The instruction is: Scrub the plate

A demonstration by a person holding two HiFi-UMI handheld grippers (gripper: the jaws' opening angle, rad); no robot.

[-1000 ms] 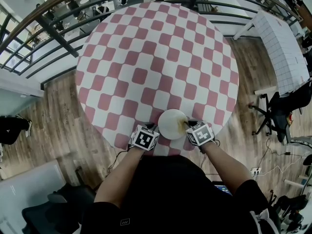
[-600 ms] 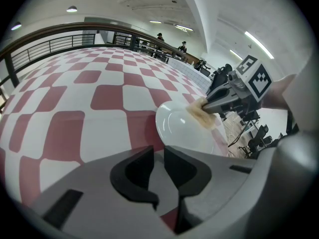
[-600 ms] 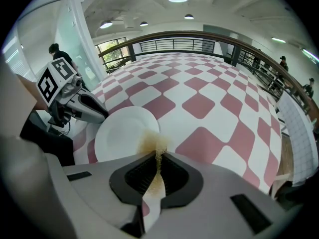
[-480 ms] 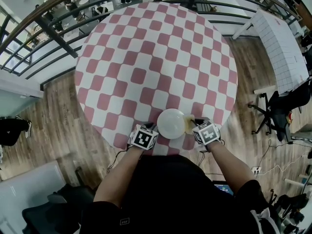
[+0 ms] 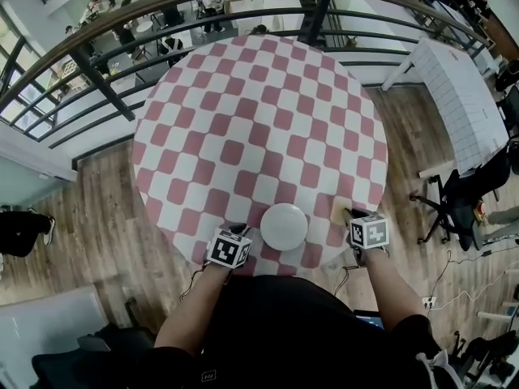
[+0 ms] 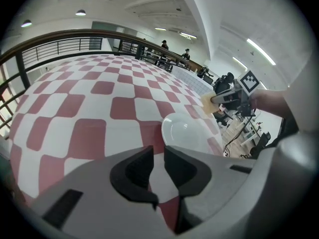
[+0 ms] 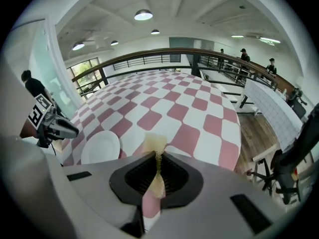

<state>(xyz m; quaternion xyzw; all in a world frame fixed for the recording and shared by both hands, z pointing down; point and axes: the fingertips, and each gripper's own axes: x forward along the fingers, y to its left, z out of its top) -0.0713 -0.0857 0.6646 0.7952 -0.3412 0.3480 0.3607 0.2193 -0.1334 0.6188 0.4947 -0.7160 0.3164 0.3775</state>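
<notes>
Right hand-held gripper (image 7: 157, 159) pinches the sponge (image 7: 154, 144), plate (image 5: 285, 226) to its left: lay it flat, press lightly, and let the released left hand-held gripper (image 6: 158, 164) brace the rim.

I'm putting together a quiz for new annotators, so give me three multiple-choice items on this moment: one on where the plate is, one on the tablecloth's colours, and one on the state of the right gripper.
1. Where is the plate?
A) near the close edge of the tablecloth, between the left gripper and the right gripper
B) at the middle of the cloth
C) on the floor

2. What colours are the tablecloth's checks?
A) blue and white
B) red and white
C) green and yellow

3. What state is the right gripper in?
A) open and empty
B) shut on the plate's rim
C) shut on a sponge

Answers:
1 A, the head view shows the plate just in front of the person with a gripper on each side.
2 B, every view shows red and white squares.
3 C, the right gripper view shows the jaws pinching the yellow sponge.
</notes>
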